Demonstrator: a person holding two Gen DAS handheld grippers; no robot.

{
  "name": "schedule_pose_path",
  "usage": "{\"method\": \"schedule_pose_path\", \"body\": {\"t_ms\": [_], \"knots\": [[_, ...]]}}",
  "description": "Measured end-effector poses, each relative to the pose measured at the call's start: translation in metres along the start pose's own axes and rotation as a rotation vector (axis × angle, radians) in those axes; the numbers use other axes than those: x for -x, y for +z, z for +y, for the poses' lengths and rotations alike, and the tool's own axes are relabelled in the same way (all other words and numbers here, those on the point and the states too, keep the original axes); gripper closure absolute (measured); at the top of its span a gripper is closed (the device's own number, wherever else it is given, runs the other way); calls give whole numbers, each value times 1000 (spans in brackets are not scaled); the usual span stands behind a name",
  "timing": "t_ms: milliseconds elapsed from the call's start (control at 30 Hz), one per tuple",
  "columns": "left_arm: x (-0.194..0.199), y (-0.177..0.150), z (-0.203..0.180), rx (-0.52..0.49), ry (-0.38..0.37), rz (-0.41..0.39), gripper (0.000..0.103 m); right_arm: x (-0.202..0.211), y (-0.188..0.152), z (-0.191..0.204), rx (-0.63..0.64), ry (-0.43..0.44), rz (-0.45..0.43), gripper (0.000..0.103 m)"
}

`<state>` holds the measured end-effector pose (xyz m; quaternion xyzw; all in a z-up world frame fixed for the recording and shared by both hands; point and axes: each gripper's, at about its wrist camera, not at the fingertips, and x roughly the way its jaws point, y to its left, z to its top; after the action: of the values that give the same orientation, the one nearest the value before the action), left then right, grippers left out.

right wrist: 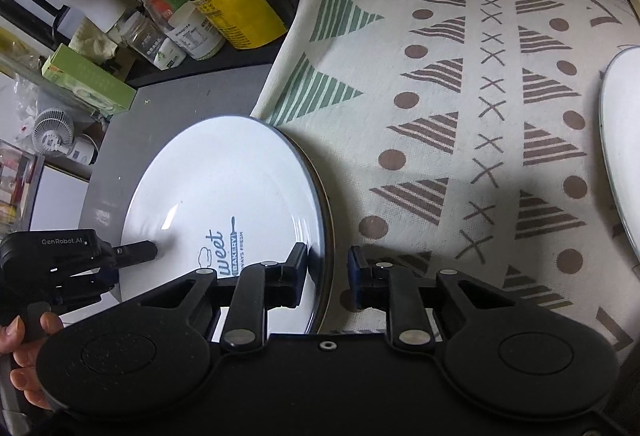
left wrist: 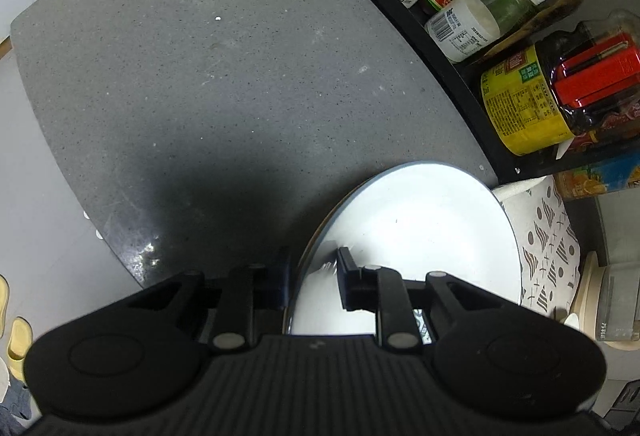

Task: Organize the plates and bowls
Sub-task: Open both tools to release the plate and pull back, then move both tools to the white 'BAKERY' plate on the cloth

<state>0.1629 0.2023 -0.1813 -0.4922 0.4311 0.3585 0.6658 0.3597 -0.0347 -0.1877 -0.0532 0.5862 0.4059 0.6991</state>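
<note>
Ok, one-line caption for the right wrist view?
Both grippers straddle the rim of a white bakery-print plate beside a patterned cloth; a second plate lies at right.
</note>
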Motion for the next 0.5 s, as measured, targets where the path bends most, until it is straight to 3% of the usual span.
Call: {"method": "schedule_pose_path", "body": {"t_ms": [200,267,400,500], "knots": [[7,0,-18,-58,99,30,77,12,2,-3,-16,13,-5,79],[11,-1,-27,-82,118,19,70,19,4,-4,-26,33,-3,76],[22,-3,-44,-122,157,-16,58,36,6,-7,-30,47,-36,54],[30,-7,-62,-199,182,-22,55,48,6,-10,-17,54,-55,48]]}}
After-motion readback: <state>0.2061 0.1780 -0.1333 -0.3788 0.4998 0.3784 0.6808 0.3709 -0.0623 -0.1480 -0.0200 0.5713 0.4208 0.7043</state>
